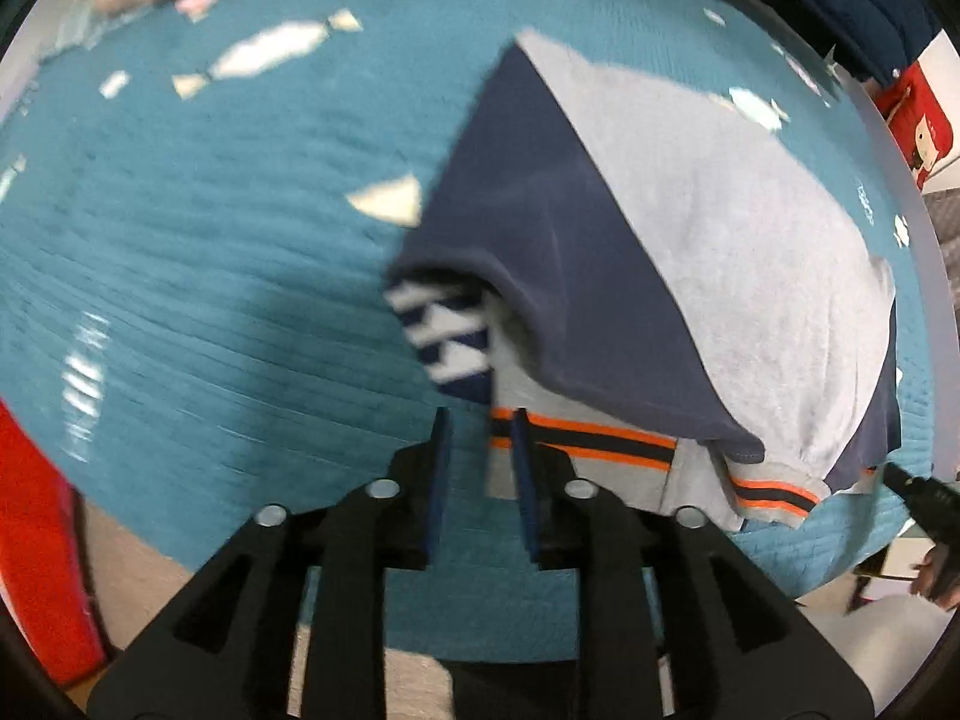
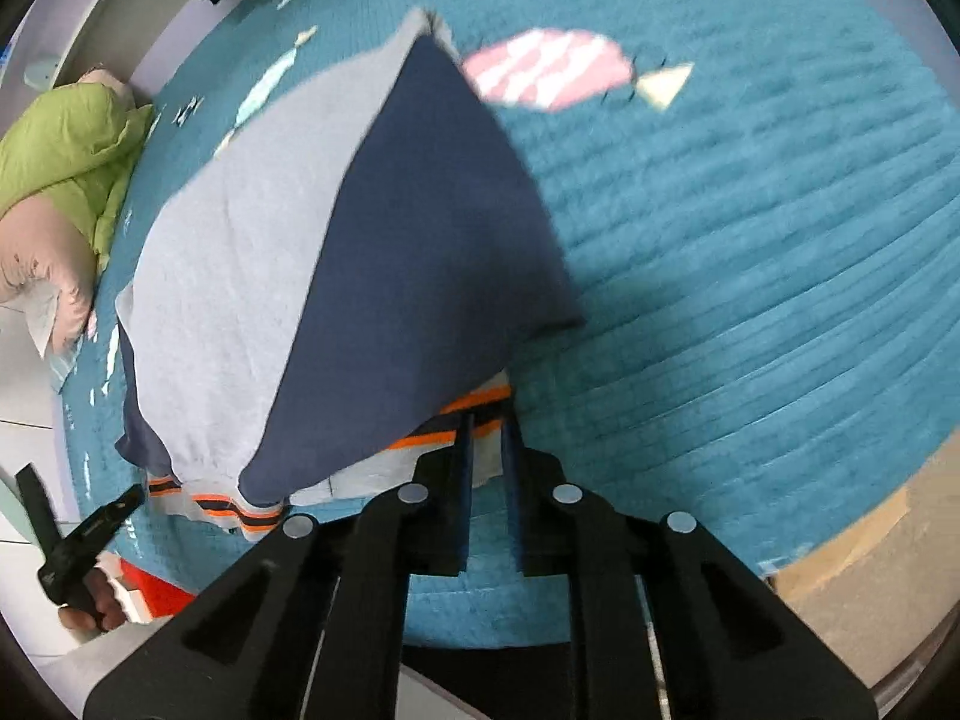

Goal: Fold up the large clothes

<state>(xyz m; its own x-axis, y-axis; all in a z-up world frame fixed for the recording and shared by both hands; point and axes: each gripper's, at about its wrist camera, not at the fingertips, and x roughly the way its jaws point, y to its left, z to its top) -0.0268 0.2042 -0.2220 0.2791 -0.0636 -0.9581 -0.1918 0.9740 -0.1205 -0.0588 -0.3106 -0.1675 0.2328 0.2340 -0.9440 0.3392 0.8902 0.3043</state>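
On the teal bedspread (image 1: 198,276) lies a folded sweatshirt (image 1: 738,252), grey with navy sleeves and an orange-and-navy striped hem; it sits near the bed's front edge. Seen from the left wrist, the left gripper (image 1: 480,420) hovers at the garment's front left corner, jaws a narrow gap apart. Its right finger lies over the striped hem (image 1: 600,441), while the left finger is over bare bedspread; whether cloth is pinched between them cannot be told. A striped patch of white and navy shows under the navy sleeve just ahead.

From the right wrist, the right gripper (image 2: 487,426) sits at the sweatshirt's (image 2: 240,252) front right corner, jaws nearly together, fingertips at the hem (image 2: 456,405) edge; a grip on it cannot be confirmed. A green and pink pillow (image 2: 66,168) lies at the bed's far edge. Both views are blurred.
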